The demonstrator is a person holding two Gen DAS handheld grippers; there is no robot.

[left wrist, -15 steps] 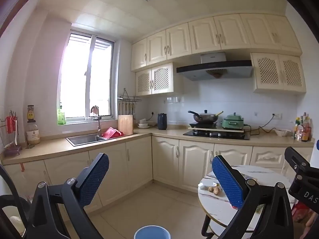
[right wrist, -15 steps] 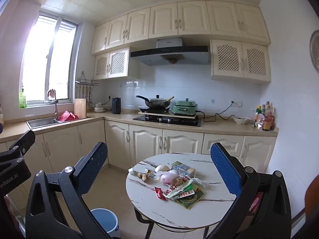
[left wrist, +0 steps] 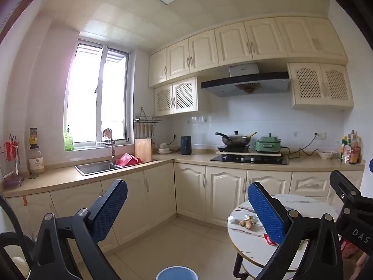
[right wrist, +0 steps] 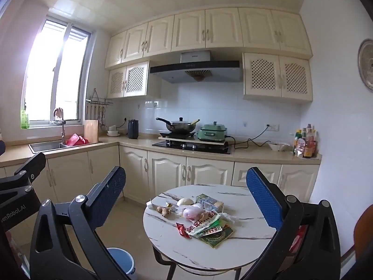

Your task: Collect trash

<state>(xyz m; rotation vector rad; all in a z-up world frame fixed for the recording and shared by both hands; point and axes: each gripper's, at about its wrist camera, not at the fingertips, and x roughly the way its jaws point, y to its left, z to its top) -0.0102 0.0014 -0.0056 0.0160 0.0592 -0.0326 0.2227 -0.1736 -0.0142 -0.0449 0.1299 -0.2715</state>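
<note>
Left gripper (right wrist: pixel 14 210) body: "enRobot.AI", start cut off. Right gripper (left wrist: pixel 360 232) body: "DAS", partial. Packet print unreadable.

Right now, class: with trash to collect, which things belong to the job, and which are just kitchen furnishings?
Job:
- wrappers
- red scrap
- blue bin
- round table

Just there:
- wok
- green cooker
- kettle
- cutting board

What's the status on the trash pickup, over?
Left gripper and right gripper: jaws wide open, empty. Wrappers piled on round table, untouched. Blue bin on floor left of table. Nothing in the way.
</note>
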